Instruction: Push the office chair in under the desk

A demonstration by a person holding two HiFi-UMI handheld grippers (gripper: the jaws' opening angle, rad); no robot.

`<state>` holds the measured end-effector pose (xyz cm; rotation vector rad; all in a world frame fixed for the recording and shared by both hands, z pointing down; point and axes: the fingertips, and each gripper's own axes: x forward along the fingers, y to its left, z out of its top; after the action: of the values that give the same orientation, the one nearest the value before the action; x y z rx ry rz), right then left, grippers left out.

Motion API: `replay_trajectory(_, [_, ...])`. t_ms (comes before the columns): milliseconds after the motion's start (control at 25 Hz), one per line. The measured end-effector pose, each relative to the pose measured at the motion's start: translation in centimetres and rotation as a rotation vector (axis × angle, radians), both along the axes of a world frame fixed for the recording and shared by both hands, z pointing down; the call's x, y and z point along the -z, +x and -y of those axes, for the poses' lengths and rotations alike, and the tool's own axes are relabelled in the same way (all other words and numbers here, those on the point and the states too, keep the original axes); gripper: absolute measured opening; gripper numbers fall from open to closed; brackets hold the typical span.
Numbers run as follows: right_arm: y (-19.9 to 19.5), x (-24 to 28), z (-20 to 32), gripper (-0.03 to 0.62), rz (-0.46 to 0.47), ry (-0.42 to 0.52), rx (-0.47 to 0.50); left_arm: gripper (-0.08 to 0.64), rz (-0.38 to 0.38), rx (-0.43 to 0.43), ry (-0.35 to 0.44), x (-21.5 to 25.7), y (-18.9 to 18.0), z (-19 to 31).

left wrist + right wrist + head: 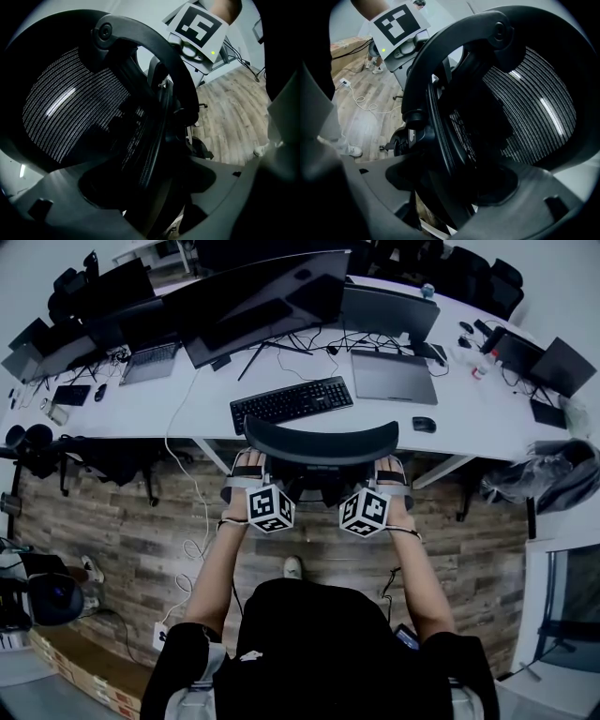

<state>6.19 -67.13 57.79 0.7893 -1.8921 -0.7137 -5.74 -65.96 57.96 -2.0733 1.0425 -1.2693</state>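
**State at this step**

1. You stood behind the office chair (pixel 322 442) and faced the table (pixel 487 423).
2. The left tongs (pixel 246 468) were pinched on the left edge of the chair's backrest. In the left gripper view, the black frame (pixel 154 140) ran down between the two jaws, with the mesh panel (pixel 70 108) to its left.
3. The right tongs (pixel 391 471) were pinched on the right edge of the backrest in the same manner. In the right gripper view, the frame passed between the jaws, with the mesh to its right.
4. Both tongs sat at about the same height, just below the curved top rail. Their marker cubes (pixel 271 509) pointed back toward you.
5. The chair's backrest stood upright at the near edge of the table, in line with the black keyboard (pixel 292 402). The backrest hid the seat, so the views do not show how far it reached under the table.
6. On the table, a mouse (pixel 424 424) lay to the right of the keyboard. A wide monitor (pixel 267 296) and an open laptop (pixel 394 376) stood behind them.
7. The chair stood on a wood-plank floor (pixel 141 540).
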Motion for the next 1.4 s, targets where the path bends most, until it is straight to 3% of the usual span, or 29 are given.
replay_trajectory(1400, [-2.9, -0.1, 5.4, 0.325, 0.036, 0.018, -0.012, 0.366, 0.008, -0.033, 0.02, -0.3, -2.9, 6.2])
